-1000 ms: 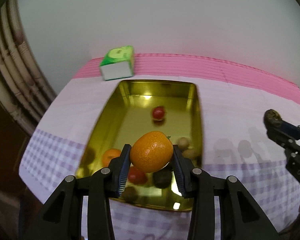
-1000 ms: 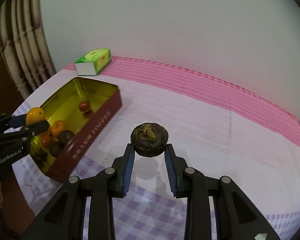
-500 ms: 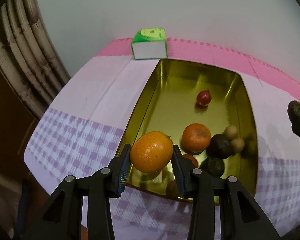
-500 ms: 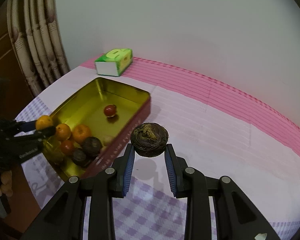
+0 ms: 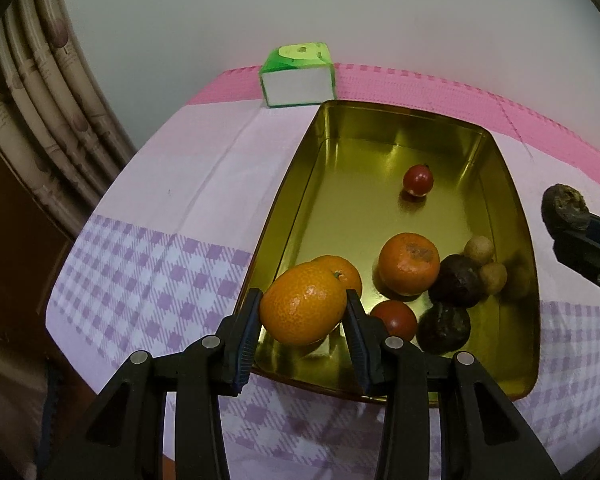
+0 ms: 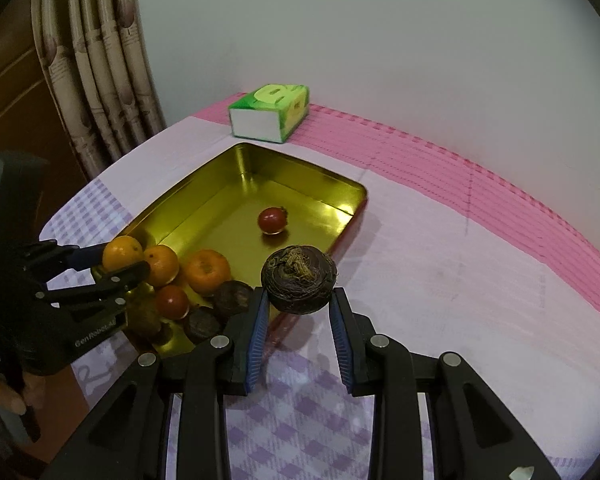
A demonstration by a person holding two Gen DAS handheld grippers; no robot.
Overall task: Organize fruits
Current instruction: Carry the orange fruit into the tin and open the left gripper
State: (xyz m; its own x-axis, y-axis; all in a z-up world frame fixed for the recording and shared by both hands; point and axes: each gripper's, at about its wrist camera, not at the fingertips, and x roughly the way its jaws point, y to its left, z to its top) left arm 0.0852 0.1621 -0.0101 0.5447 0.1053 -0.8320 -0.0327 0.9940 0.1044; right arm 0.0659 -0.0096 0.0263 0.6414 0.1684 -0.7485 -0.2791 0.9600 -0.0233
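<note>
My left gripper [image 5: 303,320] is shut on an orange mandarin [image 5: 302,308], held over the near left corner of a gold metal tray [image 5: 300,184]. In the tray lie two more mandarins [image 5: 409,268], two red cherry tomatoes [image 5: 418,179], dark brown chestnut-like fruits [image 5: 456,280] and small tan fruits [image 5: 479,251]. My right gripper [image 6: 298,312] is shut on a dark brown water chestnut [image 6: 299,279], held just above the tray's right rim [image 6: 356,216]. The left gripper with its mandarin [image 6: 122,254] also shows in the right wrist view.
A green tissue box [image 5: 298,74] stands beyond the tray at the table's back, on the pink striped part of the cloth. A curtain [image 6: 100,60] hangs at the left. The table's left and near edges lie close to the tray.
The left gripper has moved left and lower, to the tray's near left corner, still holding the mandarin. The right gripper has carried the water chestnut leftward up to the tray's right rim.
</note>
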